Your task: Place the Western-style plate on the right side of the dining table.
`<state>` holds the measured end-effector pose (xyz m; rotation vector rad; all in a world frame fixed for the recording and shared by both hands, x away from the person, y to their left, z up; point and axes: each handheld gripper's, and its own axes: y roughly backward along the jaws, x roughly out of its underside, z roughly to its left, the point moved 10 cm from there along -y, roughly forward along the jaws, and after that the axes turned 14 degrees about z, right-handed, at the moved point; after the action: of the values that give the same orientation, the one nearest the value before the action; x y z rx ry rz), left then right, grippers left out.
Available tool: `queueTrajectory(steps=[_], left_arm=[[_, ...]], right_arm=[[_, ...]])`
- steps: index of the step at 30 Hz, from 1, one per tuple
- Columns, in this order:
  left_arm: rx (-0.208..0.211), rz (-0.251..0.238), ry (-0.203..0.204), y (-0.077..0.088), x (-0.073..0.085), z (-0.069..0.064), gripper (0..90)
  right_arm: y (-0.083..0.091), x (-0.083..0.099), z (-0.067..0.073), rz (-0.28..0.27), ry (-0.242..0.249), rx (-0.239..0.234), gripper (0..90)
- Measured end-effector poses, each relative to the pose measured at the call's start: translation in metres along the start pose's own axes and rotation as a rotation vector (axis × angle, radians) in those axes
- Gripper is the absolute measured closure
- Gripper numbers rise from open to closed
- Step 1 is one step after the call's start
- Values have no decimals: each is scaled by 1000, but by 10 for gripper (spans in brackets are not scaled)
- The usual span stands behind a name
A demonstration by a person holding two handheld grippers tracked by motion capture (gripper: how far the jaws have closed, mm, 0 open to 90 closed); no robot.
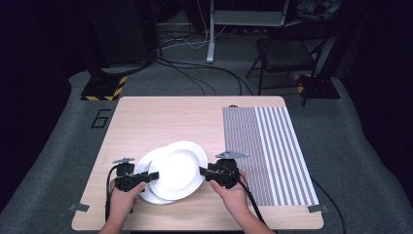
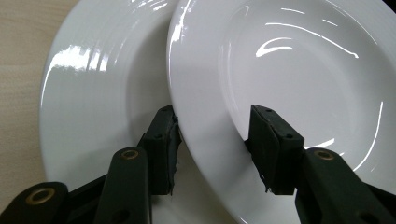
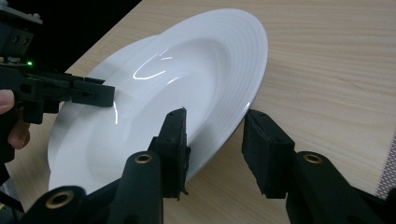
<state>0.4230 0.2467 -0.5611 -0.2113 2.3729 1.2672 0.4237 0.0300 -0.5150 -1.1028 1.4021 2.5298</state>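
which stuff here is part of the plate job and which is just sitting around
In the job:
- top plate, lying askew on the other, its rim between the jaws of both tools
- bottom plate
- left tool
- right tool

Just lying about:
- striped mat on the table's right side
- chair and cables on the floor beyond the table

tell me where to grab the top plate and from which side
Take the top plate by its broad flat rim, one jaw over and one under. It lies tilted on the lower plate, so its right edge is propped off the table, leaving room beneath. Coming in level from the right, where the right hand-held gripper already straddles the rim, looks easiest.
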Motion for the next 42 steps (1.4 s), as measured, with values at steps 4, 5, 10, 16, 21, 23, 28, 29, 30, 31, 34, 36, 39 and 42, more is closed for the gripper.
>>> queueTrajectory(steps=[4, 5, 10, 16, 21, 23, 28, 29, 30, 31, 34, 36, 39, 42], left_arm=[[-13, -10, -9, 3, 1, -2, 538], [-17, -17, -11, 4, 1, -2, 538], [-27, -43, -13, 9, 1, -5, 544], [-48, -55, -9, 12, 3, -8, 544], [-46, -77, 2, 16, 5, -10, 544], [-41, -98, 14, 19, 4, -12, 545], [-69, -117, 13, 22, 5, -15, 544], [-78, -117, 10, 22, 6, -16, 544], [-92, -123, 10, 23, 6, -16, 544], [-92, -123, 10, 23, 6, -16, 544], [-110, -129, 8, 23, 7, -17, 544], [-116, -133, 15, 24, 7, -17, 544], [-145, -146, 4, 27, 7, -19, 542], [-154, -159, 5, 29, 7, -21, 542]], right_arm=[[-1, 2, -3, -8, -19, 23, 531], [-2, 3, -3, -10, -27, 23, 510], [-5, 3, -1, -13, -47, 40, 456], [-12, 3, 4, -8, -37, 60, 452], [-13, 3, 4, -6, -46, 75, 450], [-14, 3, 3, 3, -55, 76, 440], [-16, 3, 2, 8, -60, 90, 437], [-16, 3, 2, 8, -60, 90, 437], [-17, 3, 2, 10, -61, 97, 433], [-17, 3, 2, 10, -61, 97, 433], [-18, 2, 3, 8, -52, 101, 430], [-18, 3, 3, 11, -50, 107, 429], [-21, 3, 4, 19, -40, 125, 429], [-23, 4, 4, 30, -31, 147, 429]])
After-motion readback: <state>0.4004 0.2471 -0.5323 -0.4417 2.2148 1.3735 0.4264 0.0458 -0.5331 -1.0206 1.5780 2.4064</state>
